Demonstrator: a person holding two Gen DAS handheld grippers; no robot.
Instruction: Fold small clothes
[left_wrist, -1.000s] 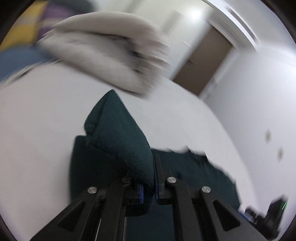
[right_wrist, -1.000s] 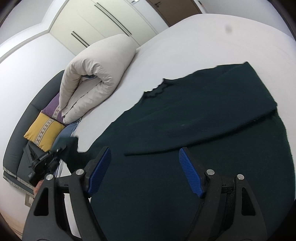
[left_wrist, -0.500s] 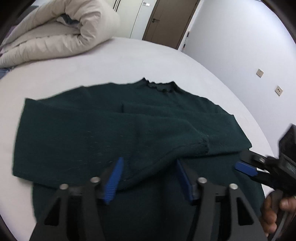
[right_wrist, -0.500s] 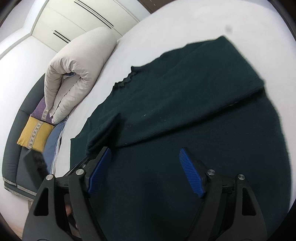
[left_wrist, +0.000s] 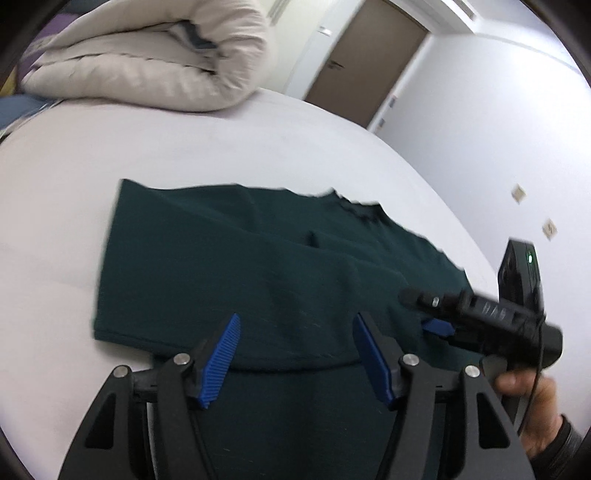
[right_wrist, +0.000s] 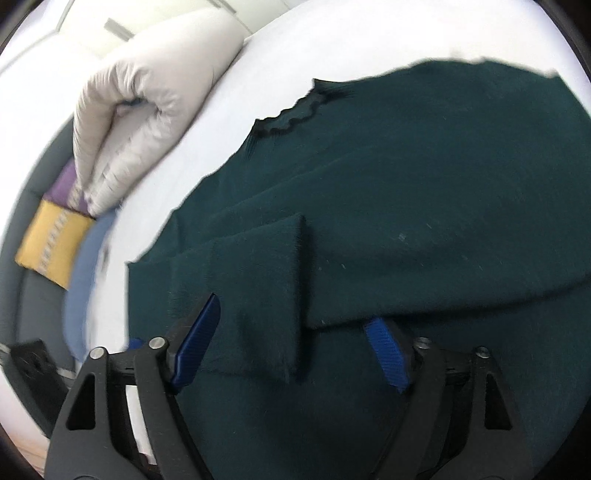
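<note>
**Sweater Fold: Sleeves In, Lower Body Pending**

**Hazards from this position**

- Snagging of the knit on the ribbed blue pads (left_wrist: 218, 360) if either tool is driven down into the fabric rather than at an edge. Likely result: a pulled layer and an undone sleeve fold.
- Grabbing only the top layer at the hem (several layers overlap here). Likely result: a lopsided fold, with the sleeve cuff (right_wrist: 291, 295) dragged out of line.
- Collision between the two tools, given how near the right gripper (left_wrist: 439, 326) sits to the left gripper (left_wrist: 295, 360) in the left wrist view.
- Misjudged depth, since both views are motion-blurred.

**Gripper state**

- Left gripper: jaws set wide, nothing pinched, sweater fabric below and between the pads without contact that can be confirmed.
- Right gripper (right_wrist: 291, 354): jaws also wide, having just narrowed slightly, straddling the folded sleeve; no grip visible.

**Condition and location of the garment**

- Dark green sweater (left_wrist: 258, 266), fuzzy knit, lying flat on the white bed (left_wrist: 147, 155).
- Scalloped neckline (right_wrist: 299, 107) at the far end, toward the rolled beige duvet (left_wrist: 155, 62).
- Both sleeves laid across the body, edges fairly straight, surface mostly smooth.
- Lower body not yet folded up (judged from the layout).
</note>
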